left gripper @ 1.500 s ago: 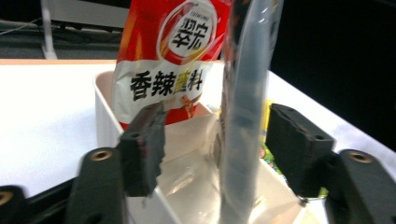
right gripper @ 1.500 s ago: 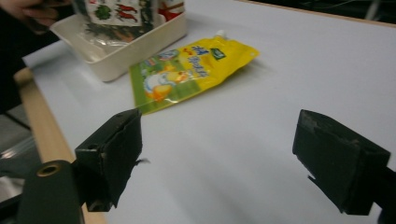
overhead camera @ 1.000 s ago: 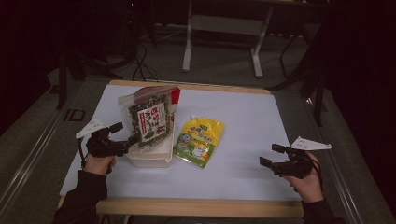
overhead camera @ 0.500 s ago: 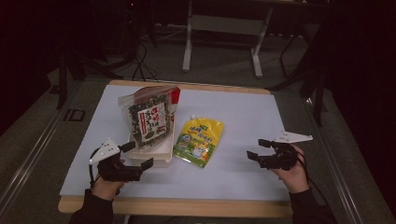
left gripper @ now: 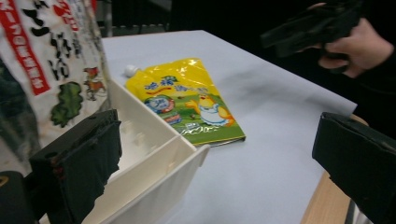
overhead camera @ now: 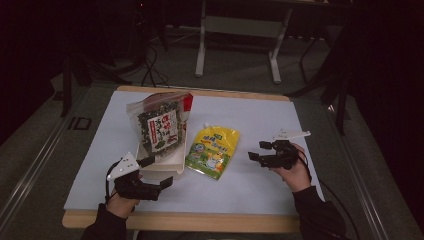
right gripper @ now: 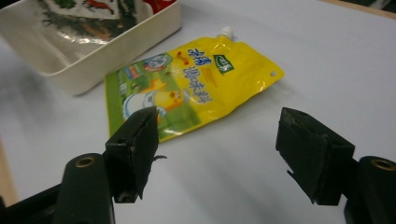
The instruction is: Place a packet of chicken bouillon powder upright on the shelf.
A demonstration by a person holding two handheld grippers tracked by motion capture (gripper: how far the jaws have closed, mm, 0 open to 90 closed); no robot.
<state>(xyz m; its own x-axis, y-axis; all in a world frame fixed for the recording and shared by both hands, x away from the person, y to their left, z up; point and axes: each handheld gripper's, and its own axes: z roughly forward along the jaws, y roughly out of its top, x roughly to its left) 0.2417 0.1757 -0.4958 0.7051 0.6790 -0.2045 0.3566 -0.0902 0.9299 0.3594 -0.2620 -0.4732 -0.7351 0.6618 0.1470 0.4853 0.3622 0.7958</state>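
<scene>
Now that your left hand-held gripper (overhead camera: pixel 157 172) has dropped back to the white plastic tray's (overhead camera: pixel 165 167) near corner, both stand spread and empty; the flat yellow spouted pouch (overhead camera: pixel 212 151) lies on the bench beside it, with your right hand-held gripper (overhead camera: pixel 260 150) closing in.

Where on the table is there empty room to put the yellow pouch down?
The far right of the table, beyond the yellow pouch, is bare. So is the near strip between the left gripper and right gripper. It's crowded by the white tray with the seaweed bag.
</scene>
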